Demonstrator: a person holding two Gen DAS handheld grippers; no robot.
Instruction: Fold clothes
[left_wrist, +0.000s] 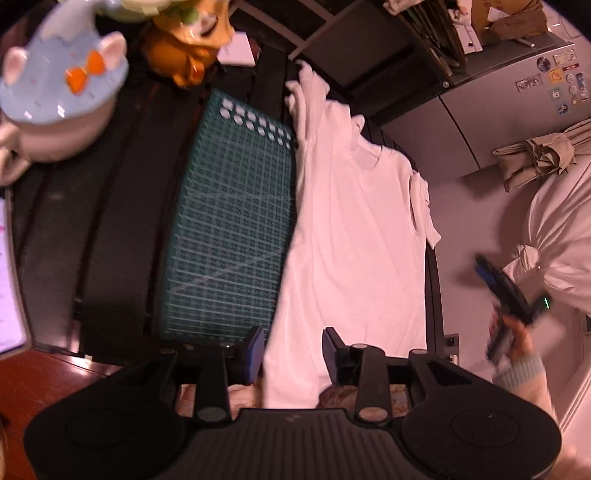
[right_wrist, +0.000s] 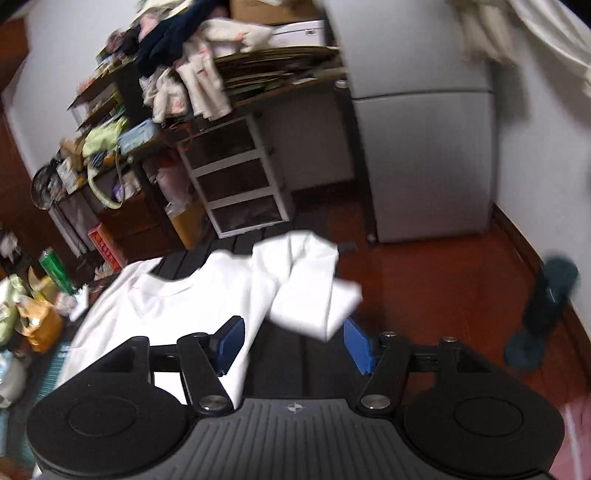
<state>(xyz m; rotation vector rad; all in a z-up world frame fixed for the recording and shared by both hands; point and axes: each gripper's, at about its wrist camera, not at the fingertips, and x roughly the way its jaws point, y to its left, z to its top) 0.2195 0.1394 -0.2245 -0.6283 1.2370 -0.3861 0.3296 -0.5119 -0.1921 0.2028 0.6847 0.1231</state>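
Left gripper (left_wrist: 293, 356) stands with its blue pads (left_wrist: 255, 354) parted, the hem of the white T-shirt (left_wrist: 354, 221) lying between them without being pinched. Right gripper (right_wrist: 293, 345) is spread wide and holds nothing; in the left wrist view it appears off to the right, in a hand (left_wrist: 517, 338). The T-shirt lies flat on a dark slatted table (left_wrist: 110, 236), partly over a green cutting mat (left_wrist: 229, 229), one sleeve (right_wrist: 314, 288) folded inward and rumpled. Motion blur softens the right view.

A dark slatted table (left_wrist: 110, 221) is seen. On it a green gridded cutting mat (left_wrist: 229, 229) is laid. A white cotton T-shirt (left_wrist: 354, 229) is spread beside, overlapping the mat's edge.
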